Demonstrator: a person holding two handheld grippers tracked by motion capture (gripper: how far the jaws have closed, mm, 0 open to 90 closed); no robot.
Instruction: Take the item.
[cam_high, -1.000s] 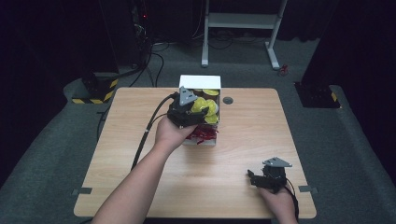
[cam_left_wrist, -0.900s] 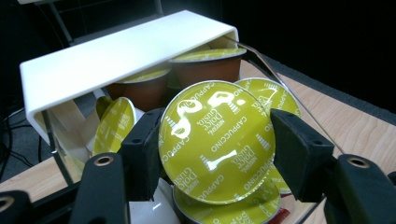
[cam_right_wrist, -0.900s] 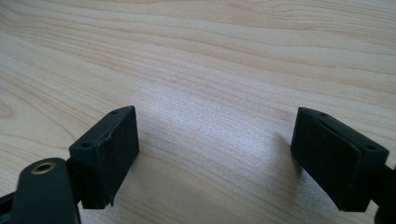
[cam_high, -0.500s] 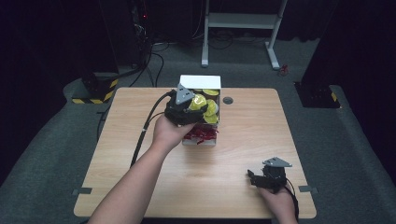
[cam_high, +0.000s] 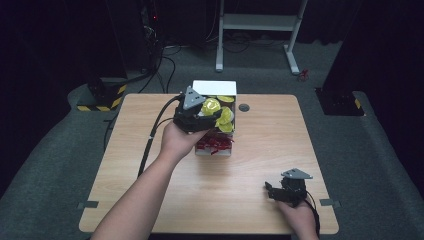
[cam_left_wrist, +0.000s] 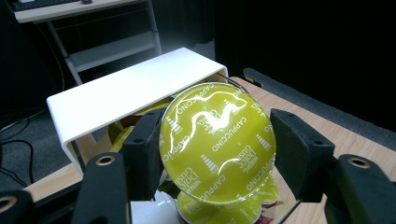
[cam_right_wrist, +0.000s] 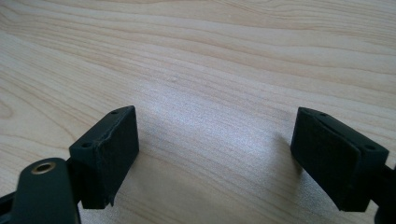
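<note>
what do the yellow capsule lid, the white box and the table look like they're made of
Capsule lid: probably thin foil or plastic film, glossy; it wrinkles slightly, throws bright glare, and carries printed CAPPUCCINO lettering.
White box: likely matte card or thin plastic; smooth, dull, with rounded folded corners. Hard to tell which.
Table: wood or wood-look laminate, satin; pale grain lines with a soft sheen.
</note>
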